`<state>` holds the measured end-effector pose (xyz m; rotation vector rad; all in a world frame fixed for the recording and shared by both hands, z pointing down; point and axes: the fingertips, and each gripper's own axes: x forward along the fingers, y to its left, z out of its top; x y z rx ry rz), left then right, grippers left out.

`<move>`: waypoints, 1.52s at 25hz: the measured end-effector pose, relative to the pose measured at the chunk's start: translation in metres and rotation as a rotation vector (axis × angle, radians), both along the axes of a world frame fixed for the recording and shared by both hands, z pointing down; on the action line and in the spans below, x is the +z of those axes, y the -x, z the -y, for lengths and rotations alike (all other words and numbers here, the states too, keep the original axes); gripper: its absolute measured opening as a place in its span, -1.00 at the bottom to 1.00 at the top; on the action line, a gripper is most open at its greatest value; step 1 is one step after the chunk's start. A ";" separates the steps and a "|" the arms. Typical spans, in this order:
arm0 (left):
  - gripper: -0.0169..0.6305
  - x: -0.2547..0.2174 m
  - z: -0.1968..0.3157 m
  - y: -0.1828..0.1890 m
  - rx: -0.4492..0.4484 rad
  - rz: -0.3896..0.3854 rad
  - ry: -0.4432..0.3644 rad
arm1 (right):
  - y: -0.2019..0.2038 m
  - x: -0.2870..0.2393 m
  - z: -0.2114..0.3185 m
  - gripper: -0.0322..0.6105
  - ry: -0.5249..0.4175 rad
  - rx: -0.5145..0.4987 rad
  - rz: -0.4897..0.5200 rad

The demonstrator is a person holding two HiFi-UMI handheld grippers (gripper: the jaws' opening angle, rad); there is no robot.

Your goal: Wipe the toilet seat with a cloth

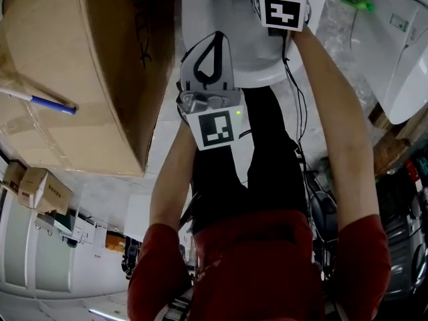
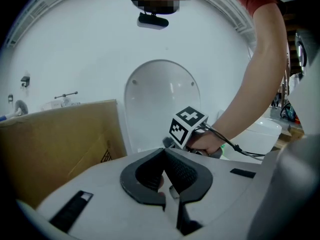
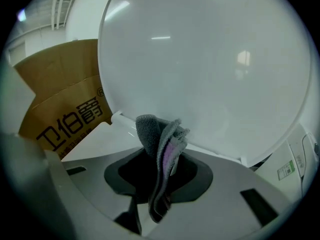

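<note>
The person in the red top stood bent over the white porcelain toilet (image 1: 257,69), a gripper in each hand. The right gripper (image 3: 160,159) was reached out over the toilet, with its marker cube (image 2: 187,125) close in front of the raised white oval lid (image 3: 210,69). Its black jaws were clamped on a folded grey cloth with a purple stripe (image 3: 152,129). The cloth stuck up out of the jaws, and its free end stood just before the lower part of the lid, near the hinge. I could not tell whether the cloth touched any part of the toilet.

The left gripper (image 2: 165,156) was held back, nearer the person's legs and short of the toilet's front rim. Its two black jaws were pressed together with nothing between them.

A large brown cardboard box (image 1: 80,65) with black printed characters on its side stood just beside the toilet, on the person's left. A black cable (image 1: 297,105) ran down along the right forearm.
</note>
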<state>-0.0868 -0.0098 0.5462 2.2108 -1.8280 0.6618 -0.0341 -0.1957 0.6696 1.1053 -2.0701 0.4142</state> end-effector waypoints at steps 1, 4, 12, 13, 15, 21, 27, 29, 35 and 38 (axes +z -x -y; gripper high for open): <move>-0.91 0.001 0.002 -0.001 0.007 0.004 0.002 | -0.001 0.000 0.001 -0.59 -0.001 -0.002 -0.001; -0.91 0.001 0.004 -0.003 0.021 0.015 0.003 | -0.003 -0.001 0.000 -0.59 0.012 -0.019 0.010; -0.91 -0.003 0.007 -0.018 0.045 0.010 0.008 | -0.037 0.001 0.002 -0.59 0.064 0.040 0.063; -0.91 -0.004 0.007 -0.022 0.051 0.009 0.008 | -0.044 0.001 0.003 -0.59 0.072 0.052 0.066; -0.91 -0.005 0.007 -0.029 0.062 0.005 0.003 | -0.059 0.002 0.004 -0.59 0.090 0.081 0.072; -0.91 -0.009 0.007 -0.048 0.082 -0.005 -0.003 | -0.107 0.004 0.008 -0.58 0.155 0.215 0.131; -0.91 -0.012 0.007 -0.064 0.115 -0.001 -0.014 | -0.149 0.007 0.004 -0.58 0.191 0.280 0.109; -0.91 -0.012 0.006 -0.069 0.121 -0.003 -0.014 | -0.160 0.010 0.002 -0.58 0.191 0.277 0.094; -0.91 -0.014 0.003 -0.075 0.136 -0.002 -0.019 | -0.164 0.010 -0.017 -0.58 0.116 0.050 -0.110; -0.91 -0.014 -0.001 -0.076 0.142 0.007 -0.016 | -0.155 0.011 -0.035 -0.58 0.037 -0.140 -0.239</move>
